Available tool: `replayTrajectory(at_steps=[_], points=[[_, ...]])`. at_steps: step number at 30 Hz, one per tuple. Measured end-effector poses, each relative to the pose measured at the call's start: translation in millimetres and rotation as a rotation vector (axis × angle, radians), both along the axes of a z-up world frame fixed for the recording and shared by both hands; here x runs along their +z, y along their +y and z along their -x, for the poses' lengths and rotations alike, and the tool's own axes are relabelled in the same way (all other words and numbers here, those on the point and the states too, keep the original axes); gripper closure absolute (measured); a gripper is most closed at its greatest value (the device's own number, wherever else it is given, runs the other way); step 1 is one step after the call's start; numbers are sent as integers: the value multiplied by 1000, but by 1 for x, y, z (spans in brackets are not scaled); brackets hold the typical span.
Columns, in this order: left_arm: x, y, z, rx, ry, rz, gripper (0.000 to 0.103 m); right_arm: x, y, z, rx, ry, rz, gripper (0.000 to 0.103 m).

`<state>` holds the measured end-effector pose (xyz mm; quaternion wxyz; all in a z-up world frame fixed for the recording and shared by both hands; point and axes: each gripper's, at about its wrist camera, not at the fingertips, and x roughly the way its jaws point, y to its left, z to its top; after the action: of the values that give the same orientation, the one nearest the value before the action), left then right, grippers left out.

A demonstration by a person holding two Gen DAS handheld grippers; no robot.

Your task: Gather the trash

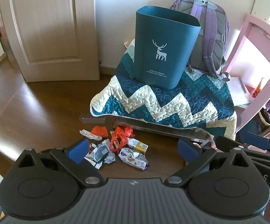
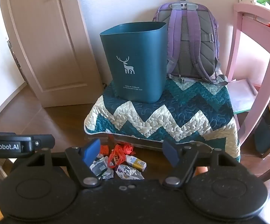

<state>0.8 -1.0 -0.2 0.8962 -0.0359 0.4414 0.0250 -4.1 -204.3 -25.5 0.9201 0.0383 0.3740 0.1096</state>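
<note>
With jaws wide and empty, the left gripper [image 1: 133, 149] and right gripper [image 2: 130, 152] hover over the trash [image 1: 116, 147] on the floor at lower centre, collection apparently unstarted; next, a descent onto one piece for the bin [image 1: 163, 46] above.

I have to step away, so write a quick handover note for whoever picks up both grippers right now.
Left gripper: open, holding nothing, above the trash pile.
Right gripper: open, holding nothing, beside it.
Teal bin: upright on the quilted blanket, in front of a purple backpack.
Trash on the floor: red plastic bag, small carton, foil wrappers, orange netting.
Done: apparently nothing; the bin's inside is not visible.
Left: pick up every piece and drop it in the bin.
</note>
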Motion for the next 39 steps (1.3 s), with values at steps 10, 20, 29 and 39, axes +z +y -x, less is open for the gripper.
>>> replayTrajectory(at_steps=[10, 20, 29, 39], points=[[-1, 2, 2, -2, 6, 32, 1, 2, 3, 1, 2, -3, -1, 30], [3, 5, 0, 1, 2, 40, 1, 3, 7, -1, 3, -6, 2, 30], [4, 7, 0, 4, 6, 43, 1, 4, 6, 2, 2, -4, 3, 30], [2, 8, 1, 6, 5, 45, 1, 3, 7, 2, 3, -5, 4, 30]])
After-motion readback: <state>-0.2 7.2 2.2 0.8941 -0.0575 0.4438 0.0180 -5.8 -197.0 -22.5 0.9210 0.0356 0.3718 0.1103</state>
